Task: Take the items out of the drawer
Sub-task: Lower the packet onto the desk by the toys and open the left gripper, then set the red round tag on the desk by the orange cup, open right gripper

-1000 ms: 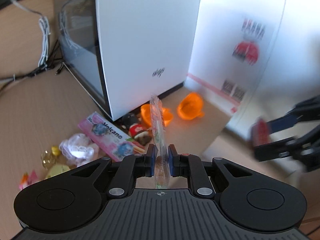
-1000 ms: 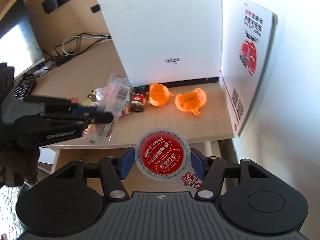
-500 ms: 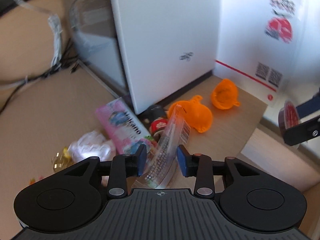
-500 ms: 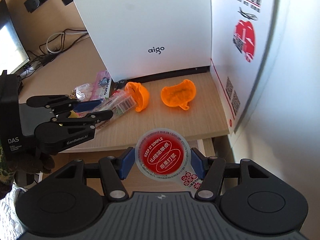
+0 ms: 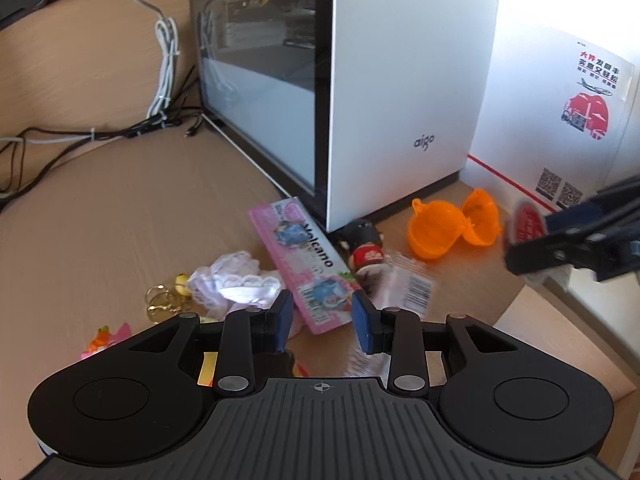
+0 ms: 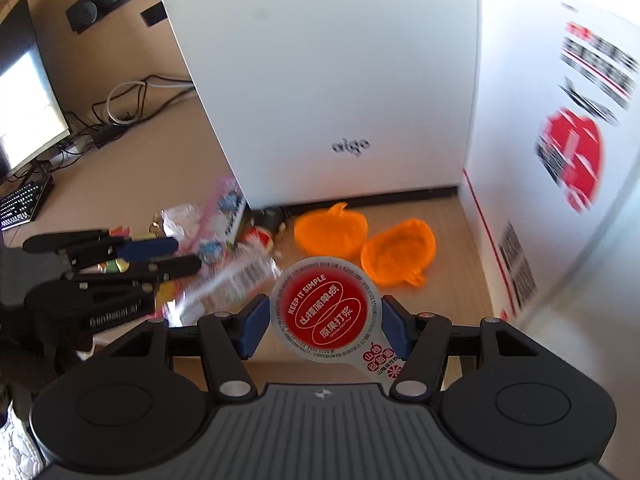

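Left tool (image 5: 320, 322) gapes empty above a clear packet (image 5: 404, 288) on the tabletop (image 5: 120, 216); right tool (image 6: 324, 326) clamps a red-lidded cup (image 6: 325, 307).

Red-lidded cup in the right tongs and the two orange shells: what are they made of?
Red-lidded cup: lid looks like printed foil or film, with a peel tab; body hidden. Orange shells: seemingly thin glossy translucent plastic, light glowing through.

On the desk (image 5: 120, 220), the computer case (image 5: 400, 80) stands at twelve o'clock; the pink box (image 5: 308, 268) lies before its corner, the lace bundle (image 5: 232, 284) at nine, two capsule halves (image 5: 452, 228) at three.
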Demonstrator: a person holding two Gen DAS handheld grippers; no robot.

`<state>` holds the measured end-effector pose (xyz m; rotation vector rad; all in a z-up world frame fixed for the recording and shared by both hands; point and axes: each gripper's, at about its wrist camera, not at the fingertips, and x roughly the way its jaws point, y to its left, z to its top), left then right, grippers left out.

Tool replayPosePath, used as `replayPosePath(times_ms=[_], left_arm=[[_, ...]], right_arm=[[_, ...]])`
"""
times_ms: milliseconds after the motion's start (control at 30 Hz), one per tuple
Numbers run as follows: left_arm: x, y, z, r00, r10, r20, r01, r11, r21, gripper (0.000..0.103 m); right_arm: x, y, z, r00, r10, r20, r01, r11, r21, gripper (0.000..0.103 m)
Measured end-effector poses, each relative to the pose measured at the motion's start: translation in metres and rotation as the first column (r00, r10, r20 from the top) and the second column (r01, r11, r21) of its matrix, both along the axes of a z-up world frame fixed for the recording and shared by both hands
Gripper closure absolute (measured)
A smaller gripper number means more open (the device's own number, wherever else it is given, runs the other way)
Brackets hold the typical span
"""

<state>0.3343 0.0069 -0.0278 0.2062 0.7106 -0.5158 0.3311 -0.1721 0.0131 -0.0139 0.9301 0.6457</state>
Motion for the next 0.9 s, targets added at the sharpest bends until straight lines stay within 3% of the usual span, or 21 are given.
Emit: replayPosePath(times_ms=[133,233,367,567,633,833,900], left_arm=[[-0.008,0.008,0.007,1.0,-0.008,-0.009,0.008,0.998,-0.067,0.069],[-0.023,0.007,0.006,0.991,-0.111,-0.077,0.102,0.989,-0.11,0.069],[-0.045,-0.007,-0.007,0.967,-0.216,-0.134,0.206,0.975,-0.086,0.069],[-0.039,-0.009,-0.025,0.97,-0.154,-0.19,0.137,0.985,-0.102,0.071],[-0.037,-0.007,-0.027,0.973,-0.134,-0.187,0.114,0.987,-0.114,0.071],[-0.021,-0.004,-0.027,0.983,-0.068,-0.173,0.047,0.991,-0.125,0.071],[-0.016,-0.004,-0.027,0.983,-0.056,-0.173,0.033,0.991,-0.133,0.071]], right_arm=[[0.014,0.02,-0.008,1.0,0.014,0.009,-0.014,0.999,-0.031,0.043],[0.025,0.035,-0.018,0.999,0.033,0.019,-0.032,0.998,-0.054,0.043],[0.038,0.054,-0.031,0.996,0.058,0.071,-0.049,0.992,-0.112,0.043],[0.048,0.066,-0.04,0.991,0.107,0.086,-0.095,0.987,-0.129,0.042],[0.045,0.064,-0.036,0.989,0.084,0.117,-0.067,0.988,-0.142,0.042],[0.024,0.033,-0.021,0.986,0.011,0.167,-0.002,0.998,-0.055,0.041],[0.013,0.022,-0.017,0.98,-0.009,0.201,0.02,0.998,-0.052,0.033]])
